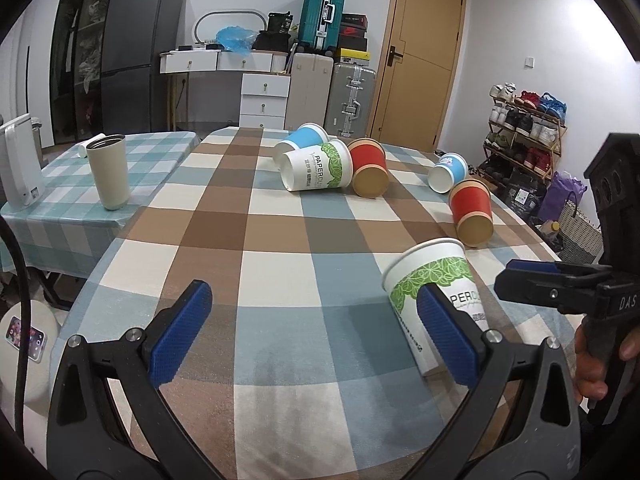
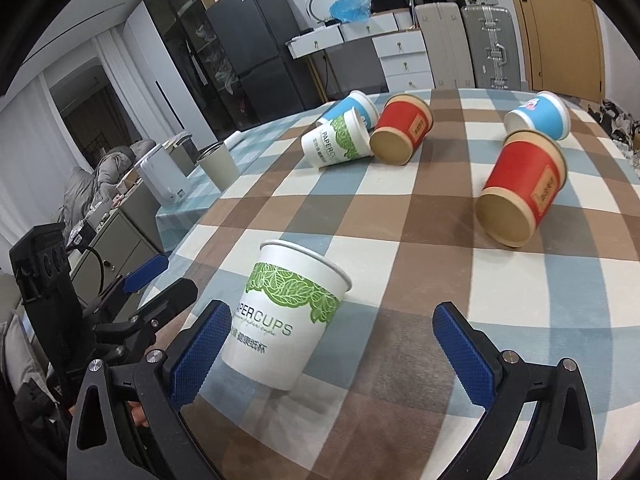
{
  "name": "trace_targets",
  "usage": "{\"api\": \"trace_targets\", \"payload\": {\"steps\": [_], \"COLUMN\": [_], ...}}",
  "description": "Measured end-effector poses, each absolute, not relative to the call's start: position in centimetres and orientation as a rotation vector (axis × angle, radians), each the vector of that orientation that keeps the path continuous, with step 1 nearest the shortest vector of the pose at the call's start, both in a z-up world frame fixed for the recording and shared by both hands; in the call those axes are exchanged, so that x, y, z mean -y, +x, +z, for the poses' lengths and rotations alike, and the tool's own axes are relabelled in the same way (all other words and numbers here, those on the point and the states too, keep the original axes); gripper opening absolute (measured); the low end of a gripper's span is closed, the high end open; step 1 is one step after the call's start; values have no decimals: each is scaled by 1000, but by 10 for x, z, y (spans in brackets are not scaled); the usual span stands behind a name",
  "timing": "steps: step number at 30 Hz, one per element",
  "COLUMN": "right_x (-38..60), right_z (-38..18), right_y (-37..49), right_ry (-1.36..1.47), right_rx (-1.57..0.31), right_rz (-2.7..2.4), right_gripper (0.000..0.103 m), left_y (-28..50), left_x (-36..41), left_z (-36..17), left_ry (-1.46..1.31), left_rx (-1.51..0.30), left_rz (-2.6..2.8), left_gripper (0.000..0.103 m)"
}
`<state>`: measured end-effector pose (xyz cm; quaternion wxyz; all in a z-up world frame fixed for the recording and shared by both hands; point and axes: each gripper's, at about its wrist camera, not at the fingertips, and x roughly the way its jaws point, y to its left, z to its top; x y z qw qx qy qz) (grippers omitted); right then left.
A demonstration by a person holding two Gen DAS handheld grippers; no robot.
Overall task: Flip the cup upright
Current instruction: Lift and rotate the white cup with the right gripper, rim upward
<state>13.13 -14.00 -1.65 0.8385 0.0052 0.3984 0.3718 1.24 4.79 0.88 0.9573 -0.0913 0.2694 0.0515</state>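
Observation:
A white paper cup with green leaves (image 1: 436, 296) (image 2: 288, 316) stands upright on the checked table near the front. My left gripper (image 1: 316, 336) is open and empty, its right finger in front of that cup. My right gripper (image 2: 332, 356) is open and empty, the cup just beyond its left finger. The right gripper also shows in the left wrist view (image 1: 552, 284), right of the cup. Several cups lie on their sides farther back: a red one (image 1: 472, 212) (image 2: 524, 188), a blue one (image 1: 448, 172) (image 2: 540, 116), another red (image 1: 368, 168) (image 2: 404, 128), a white one (image 1: 316, 164) (image 2: 340, 136) and a blue one (image 1: 302, 140) (image 2: 356, 106).
A beige metal tumbler (image 1: 108, 172) (image 2: 218, 166) and a white appliance (image 1: 18, 160) (image 2: 162, 176) stand on a side table (image 1: 60, 216) to the left. Suitcases, drawers, a fridge and a shoe rack (image 1: 524, 136) line the walls behind.

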Motion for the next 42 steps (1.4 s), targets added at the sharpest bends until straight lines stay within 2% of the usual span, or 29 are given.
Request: {"api": "trace_targets", "payload": {"steps": [12,20,23,26,28,36,42], "right_x": [111,100,97,96,95,98,113], "right_z": [-27,-35,-38,-40,-40,-36,-8], "right_y": [161,175,180,182,182,174,156], "right_ry": [9,43,65,107,131,129,67], "right_rx": [-1005,-1111,-1151,-1190,-1201,-1146,-905], "right_rz": [773,806,835,885,917,940,914], "right_gripper": [102,98,92,82,71,66,66], "left_y": [19,20,20,19,20,20,20], "left_x": [-47,-51,-50,-50,-50,-51,-51], "left_z": [0,-4,-4,-4,-4,-5,-5], "left_ry": [-166,-179,-177,-176,-177,-184,-185], "left_rx": [-562,-568,-569,-569,-570,-569,-570], "left_rz": [110,120,124,125,124,127,127], "left_gripper": [102,102,102,102,102,102,102]}}
